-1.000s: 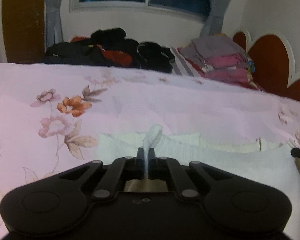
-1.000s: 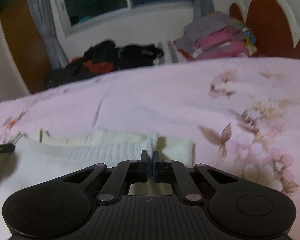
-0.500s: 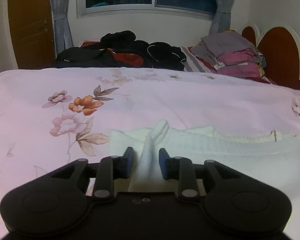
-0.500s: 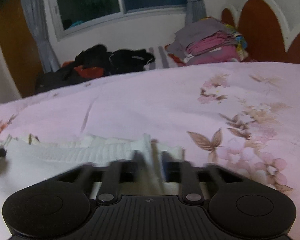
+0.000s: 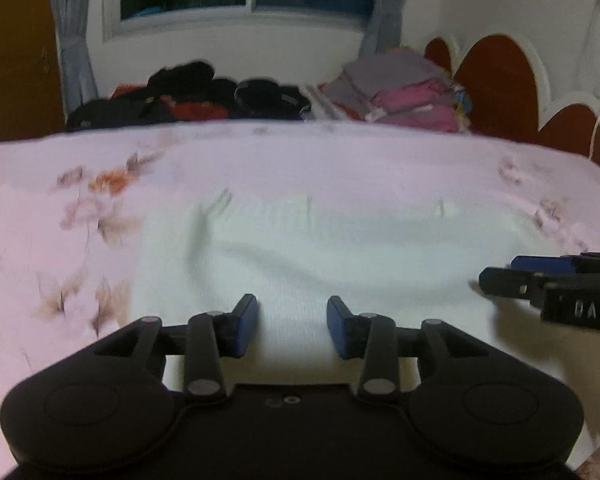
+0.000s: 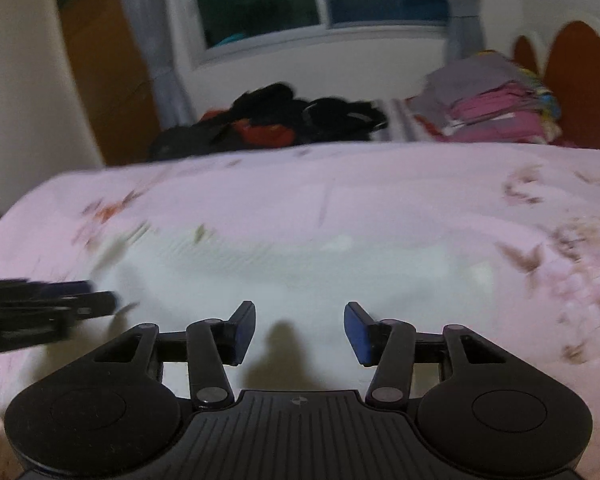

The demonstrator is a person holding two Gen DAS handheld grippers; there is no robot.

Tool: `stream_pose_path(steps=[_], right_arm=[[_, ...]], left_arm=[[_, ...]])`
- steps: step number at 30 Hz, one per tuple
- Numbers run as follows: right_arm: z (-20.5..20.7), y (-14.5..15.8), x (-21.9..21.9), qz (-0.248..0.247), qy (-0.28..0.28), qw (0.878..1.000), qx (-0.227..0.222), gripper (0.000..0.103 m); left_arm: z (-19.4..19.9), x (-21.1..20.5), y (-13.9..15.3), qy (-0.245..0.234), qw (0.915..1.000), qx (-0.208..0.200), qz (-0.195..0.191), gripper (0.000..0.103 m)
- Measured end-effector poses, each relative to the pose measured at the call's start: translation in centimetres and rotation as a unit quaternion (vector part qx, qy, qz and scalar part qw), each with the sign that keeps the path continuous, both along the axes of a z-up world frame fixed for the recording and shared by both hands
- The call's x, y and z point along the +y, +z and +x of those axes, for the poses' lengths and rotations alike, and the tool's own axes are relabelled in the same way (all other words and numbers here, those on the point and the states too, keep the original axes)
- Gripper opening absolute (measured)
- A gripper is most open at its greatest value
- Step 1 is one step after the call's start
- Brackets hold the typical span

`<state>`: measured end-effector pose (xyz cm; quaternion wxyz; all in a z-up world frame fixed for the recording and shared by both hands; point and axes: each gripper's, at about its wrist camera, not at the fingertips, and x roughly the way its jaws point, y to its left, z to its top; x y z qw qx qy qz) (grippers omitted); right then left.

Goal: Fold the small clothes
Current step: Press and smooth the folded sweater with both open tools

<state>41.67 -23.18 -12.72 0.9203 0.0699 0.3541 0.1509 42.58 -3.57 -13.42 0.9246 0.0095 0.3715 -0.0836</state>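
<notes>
White ribbed knit garment [image 5: 340,256]; matt floral cotton bedspread [image 5: 300,160]; glossy wooden headboard [image 5: 496,80].

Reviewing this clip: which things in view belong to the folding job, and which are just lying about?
Part of the job:
white garment, flat on the pink floral bedspread
left gripper, jaws open
right gripper, jaws open

Lying about:
dark clothes heap
folded pink and grey stack

My right tool [image 6: 299,330] is hovering with its jaws spread wide, nothing between them, over the white garment [image 6: 300,268] that is lying flat on the pink floral bedspread [image 6: 400,200]. My left tool [image 6: 40,308] is showing blurred at the left edge. Dark clothes [image 6: 276,120] and a folded pile [image 6: 496,108] are sitting at the bed's far side.
</notes>
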Motion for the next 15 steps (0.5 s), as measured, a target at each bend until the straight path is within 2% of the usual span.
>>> stream_pose_path(steps=[4, 9, 13, 15], right_arm=[[-0.3, -2.0, 0.9, -0.066, 0.002, 0.998, -0.001, 0.050], [-0.3, -1.9, -0.8, -0.039, -0.026, 0.999, 0.002, 0.050], [-0.7, -2.8, -0.3, -0.063, -0.022, 0.998, 0.005, 0.050], [-0.7, -2.1, -0.5, -0.048, -0.031, 0.998, 0.008, 0.050]], left_arm=[[-0.3, 1.2, -0.8, 0.012, 0.9998, 0.003, 0.016, 0.040], [-0.6, 2.3, -0.1, 0.029, 0.9995, 0.009, 0.006, 0.039], [-0.7, 2.0, -0.2, 0.033, 0.9992, 0.010, 0.018, 0.040], [-0.9, 1.8, 0.4, 0.034, 0.9993, 0.013, 0.010, 0.041]])
